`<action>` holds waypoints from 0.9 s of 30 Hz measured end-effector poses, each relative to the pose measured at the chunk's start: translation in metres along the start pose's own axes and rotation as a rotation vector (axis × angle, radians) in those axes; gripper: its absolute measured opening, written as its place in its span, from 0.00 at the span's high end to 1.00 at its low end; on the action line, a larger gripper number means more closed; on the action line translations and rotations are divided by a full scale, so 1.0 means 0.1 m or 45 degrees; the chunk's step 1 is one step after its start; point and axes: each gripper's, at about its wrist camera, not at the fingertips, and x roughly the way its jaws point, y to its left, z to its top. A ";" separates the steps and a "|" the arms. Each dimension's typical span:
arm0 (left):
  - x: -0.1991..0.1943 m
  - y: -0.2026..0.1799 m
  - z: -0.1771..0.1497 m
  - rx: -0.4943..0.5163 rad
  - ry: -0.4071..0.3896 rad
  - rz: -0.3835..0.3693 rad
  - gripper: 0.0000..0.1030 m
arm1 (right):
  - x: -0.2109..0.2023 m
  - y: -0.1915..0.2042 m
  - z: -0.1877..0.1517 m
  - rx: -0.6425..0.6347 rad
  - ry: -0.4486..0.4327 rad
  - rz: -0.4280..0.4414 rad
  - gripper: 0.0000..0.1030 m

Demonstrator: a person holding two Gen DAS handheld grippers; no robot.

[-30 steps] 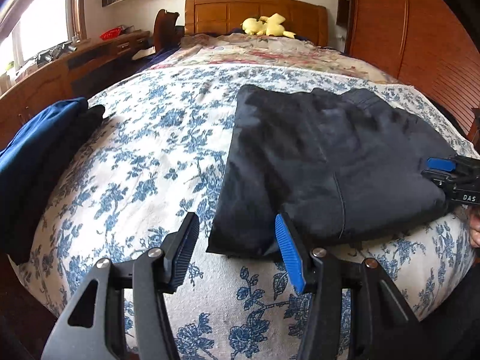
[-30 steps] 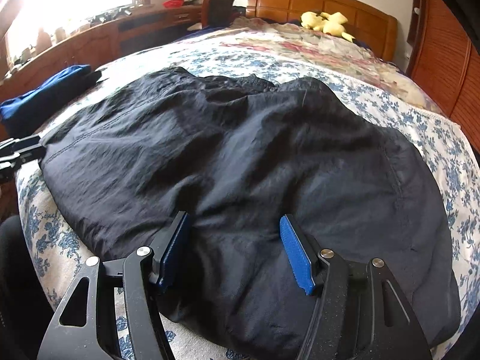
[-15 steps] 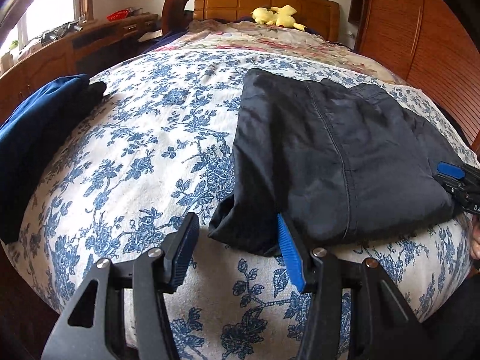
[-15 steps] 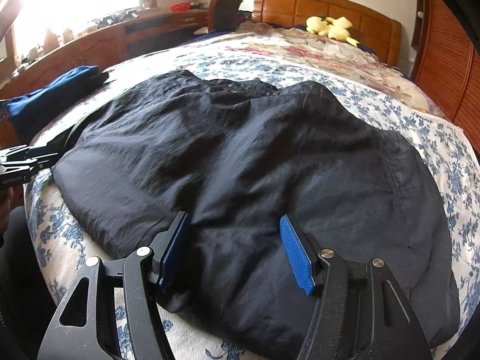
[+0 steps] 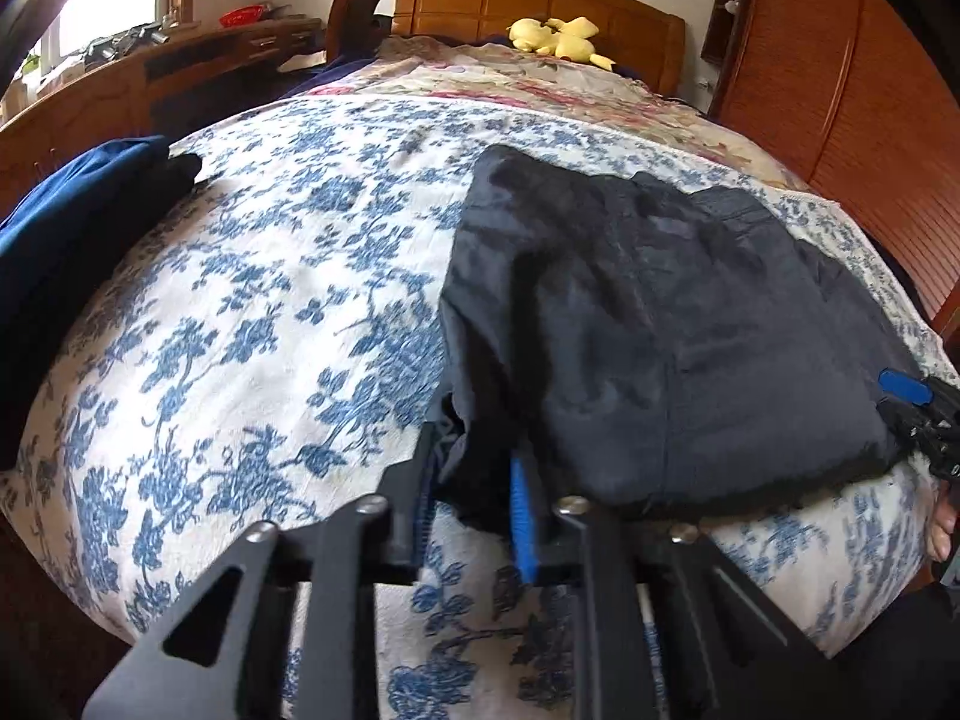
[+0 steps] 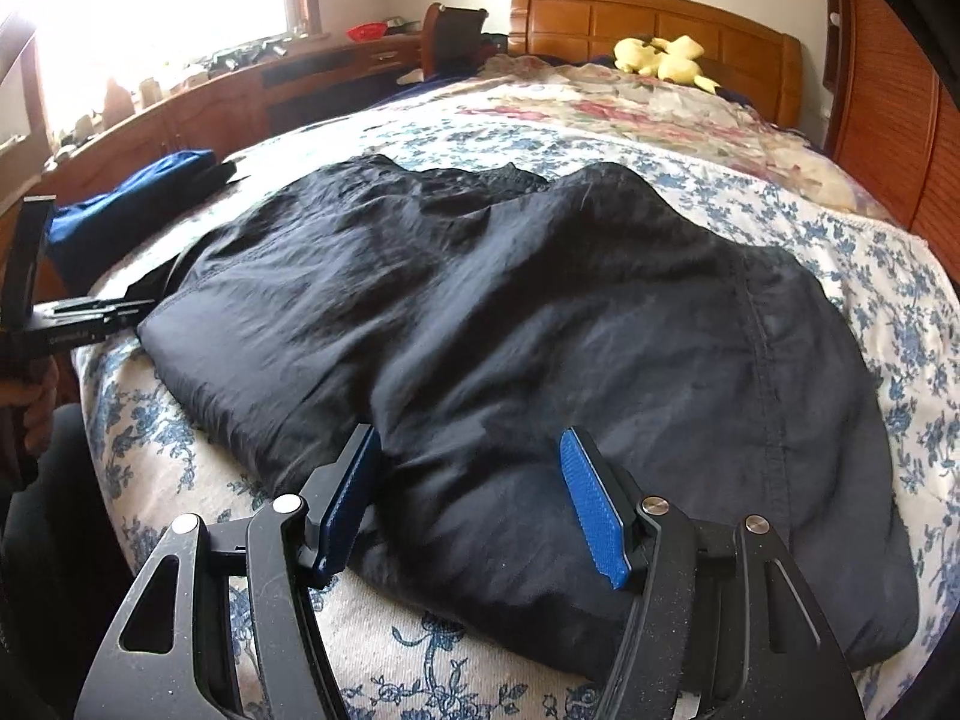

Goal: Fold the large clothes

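1. Garment [image 5: 660, 324] of black cloth lies partly folded on the bed [image 5: 252, 312], toward my right side and near the front edge, over the blue flowered cover.
2. My left tool [image 5: 474, 480] is at the near left corner of the garment. Its jaws are closing, with a bunched fold of the black cloth between the two blue pads [image 5: 521, 510].
3. My right tool [image 6: 474, 492] is over the near edge of the garment, jaws apart at medium width. The cloth runs between them and under them, but the pads [image 6: 591, 510] do not press on it.
4. From the right wrist view, the left tool [image 6: 90, 321] shows at the left corner of the garment, and my hand [image 6: 36, 402] holds its handle just below.
5. From the left wrist view, the right tool [image 5: 918, 414] shows at the right edge of the garment.
6. Blue and dark clothes [image 5: 72, 228] lie in a pile at the left edge of the bed, well apart from the garment.
7. Yellow plush toy [image 6: 663, 63] lies at the far end of the bed, against the wooden headboard [image 6: 630, 18].
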 end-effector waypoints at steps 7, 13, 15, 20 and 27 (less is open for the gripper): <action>-0.40 -0.43 0.38 0.103 -0.172 -0.068 0.92 | -0.07 -0.08 0.01 -0.012 -0.003 -0.028 0.38; -0.53 -0.89 0.65 0.208 -0.236 -0.124 0.94 | -0.21 -0.31 0.03 0.072 -0.040 -0.067 0.39; -0.55 -1.06 0.70 0.245 -0.250 -0.144 0.94 | -0.28 -0.39 0.04 0.105 -0.065 -0.065 0.39; -0.60 -1.44 0.83 0.330 -0.288 -0.191 0.96 | -0.40 -0.56 0.01 0.152 -0.086 -0.083 0.39; -0.68 -2.28 1.04 0.476 -0.335 -0.311 0.96 | -0.58 -0.77 -0.12 0.205 -0.108 -0.096 0.39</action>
